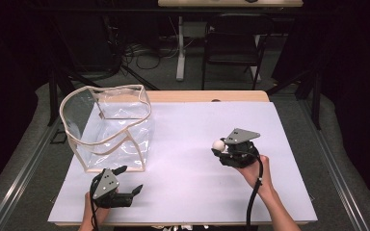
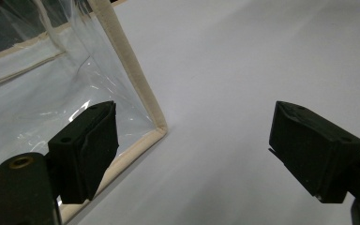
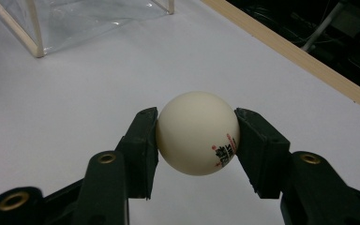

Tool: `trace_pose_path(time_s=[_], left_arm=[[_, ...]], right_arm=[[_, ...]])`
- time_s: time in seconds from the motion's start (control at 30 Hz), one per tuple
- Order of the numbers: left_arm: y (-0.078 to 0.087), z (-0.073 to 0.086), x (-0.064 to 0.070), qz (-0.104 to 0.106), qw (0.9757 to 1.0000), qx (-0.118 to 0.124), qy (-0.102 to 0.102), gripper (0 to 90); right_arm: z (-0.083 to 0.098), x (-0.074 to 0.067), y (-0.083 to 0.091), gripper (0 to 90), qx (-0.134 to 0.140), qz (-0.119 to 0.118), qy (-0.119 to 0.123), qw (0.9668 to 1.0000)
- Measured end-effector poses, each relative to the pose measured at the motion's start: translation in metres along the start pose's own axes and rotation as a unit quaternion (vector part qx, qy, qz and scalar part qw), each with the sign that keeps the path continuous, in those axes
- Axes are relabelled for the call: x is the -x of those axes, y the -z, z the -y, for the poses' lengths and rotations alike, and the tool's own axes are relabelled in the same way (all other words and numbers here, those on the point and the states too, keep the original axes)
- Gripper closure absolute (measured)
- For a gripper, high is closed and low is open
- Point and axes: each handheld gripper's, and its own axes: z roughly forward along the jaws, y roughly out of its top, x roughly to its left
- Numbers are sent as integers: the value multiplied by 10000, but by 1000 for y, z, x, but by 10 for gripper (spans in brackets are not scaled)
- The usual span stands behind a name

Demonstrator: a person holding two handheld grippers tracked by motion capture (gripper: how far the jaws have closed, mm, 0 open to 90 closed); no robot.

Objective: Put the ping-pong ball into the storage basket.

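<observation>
My right gripper [image 1: 218,147] is shut on a white ball [image 1: 218,144] with small red and black print, held a little above the white table sheet right of centre. In the right gripper view both pads press the ball [image 3: 198,132] from either side, with my right gripper [image 3: 197,140] pointing toward the clear bag. My left gripper [image 1: 128,179] stands open near the front left of the table with nothing between its fingers. In the left gripper view my left gripper [image 2: 192,145] looks at the bag's near corner [image 2: 140,101].
A clear plastic bag with cream trim [image 1: 107,126] stands open-topped at the table's left. The white sheet [image 1: 192,192] covers the wooden table [image 1: 207,96]. A dark folding chair [image 1: 232,43] and a table leg stand beyond the far edge.
</observation>
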Motion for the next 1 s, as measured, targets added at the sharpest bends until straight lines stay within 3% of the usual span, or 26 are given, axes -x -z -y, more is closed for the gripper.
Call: trace_pose_path(time_s=[1.0], left_arm=[[0,0,0,1,10000,32,-32,163]], right_arm=[[-33,4,-15,512,20,-132,214,9997]])
